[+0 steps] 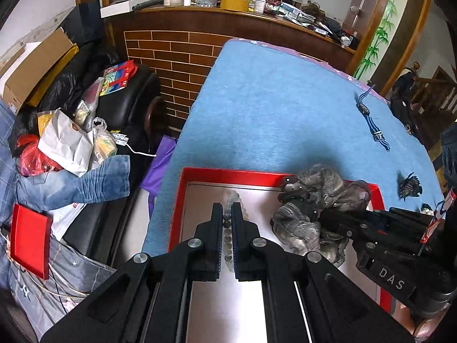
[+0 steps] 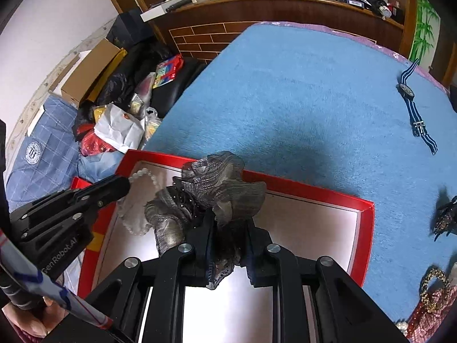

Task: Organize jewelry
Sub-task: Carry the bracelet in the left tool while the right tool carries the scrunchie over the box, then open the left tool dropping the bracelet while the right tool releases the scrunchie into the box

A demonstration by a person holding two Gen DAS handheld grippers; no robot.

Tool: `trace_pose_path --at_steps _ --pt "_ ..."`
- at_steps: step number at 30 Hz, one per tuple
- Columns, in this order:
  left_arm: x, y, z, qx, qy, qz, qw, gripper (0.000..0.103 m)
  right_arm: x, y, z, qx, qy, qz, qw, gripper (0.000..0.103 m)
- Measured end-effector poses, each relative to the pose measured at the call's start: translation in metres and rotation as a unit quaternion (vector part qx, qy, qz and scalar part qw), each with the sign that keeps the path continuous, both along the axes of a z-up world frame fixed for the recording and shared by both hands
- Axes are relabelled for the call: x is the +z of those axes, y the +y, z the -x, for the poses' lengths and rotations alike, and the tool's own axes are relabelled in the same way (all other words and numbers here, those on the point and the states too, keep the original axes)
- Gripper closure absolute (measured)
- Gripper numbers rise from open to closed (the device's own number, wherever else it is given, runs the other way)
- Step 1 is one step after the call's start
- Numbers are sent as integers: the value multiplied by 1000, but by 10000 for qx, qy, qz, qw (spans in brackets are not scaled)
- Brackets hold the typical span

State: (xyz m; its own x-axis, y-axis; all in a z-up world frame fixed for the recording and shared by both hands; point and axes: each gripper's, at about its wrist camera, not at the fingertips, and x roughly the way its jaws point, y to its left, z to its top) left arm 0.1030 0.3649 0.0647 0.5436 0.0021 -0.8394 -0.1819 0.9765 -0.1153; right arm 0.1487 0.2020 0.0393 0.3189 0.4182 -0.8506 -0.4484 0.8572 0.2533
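A red-rimmed tray (image 1: 228,173) with a pale floor lies on the blue tablecloth; it also shows in the right wrist view (image 2: 367,228). My left gripper (image 1: 227,208) is shut on a pale bead bracelet (image 1: 227,235) over the tray's left part; the bracelet (image 2: 142,174) loops out past its tip in the right wrist view. My right gripper (image 2: 228,220) is shut on a grey ruffled scrunchie (image 2: 220,185) above the tray's middle; the scrunchie also shows in the left wrist view (image 1: 314,197).
A blue striped watch (image 2: 414,108) lies on the cloth at the far right, a dark hair claw (image 2: 445,217) nearer, and a gold-and-red piece (image 2: 431,294) at the right edge. A cluttered black sofa (image 1: 85,108) stands to the left and a wooden counter (image 1: 257,23) behind.
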Motion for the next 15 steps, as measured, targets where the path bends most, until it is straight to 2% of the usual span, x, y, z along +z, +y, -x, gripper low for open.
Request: trace_pose_path --at_steps 2,4,5,7,10,15 --pt "-1 0 -1 36 -8 -5 10000 98 0 0 -2 -11 -18 28 10000 77" --pt "-1 1 -1 64 -5 -13 10000 98 1 -1 -1 -29 -48 20 10000 66" --pt "-1 2 0 65 -11 12 10000 98 2 -2 -1 -48 -75 18 10000 64" --pt "2 2 1 64 -35 38 10000 94 6 -7 -1 -60 -72 -31 10000 62" --pt "8 1 4 80 -128 11 9999 79 13 -16 1 -126 -87 -171 9997 60" --pt "23 -6 13 65 -269 -6 9996 78 27 -28 11 -167 -190 -312 9992 60"
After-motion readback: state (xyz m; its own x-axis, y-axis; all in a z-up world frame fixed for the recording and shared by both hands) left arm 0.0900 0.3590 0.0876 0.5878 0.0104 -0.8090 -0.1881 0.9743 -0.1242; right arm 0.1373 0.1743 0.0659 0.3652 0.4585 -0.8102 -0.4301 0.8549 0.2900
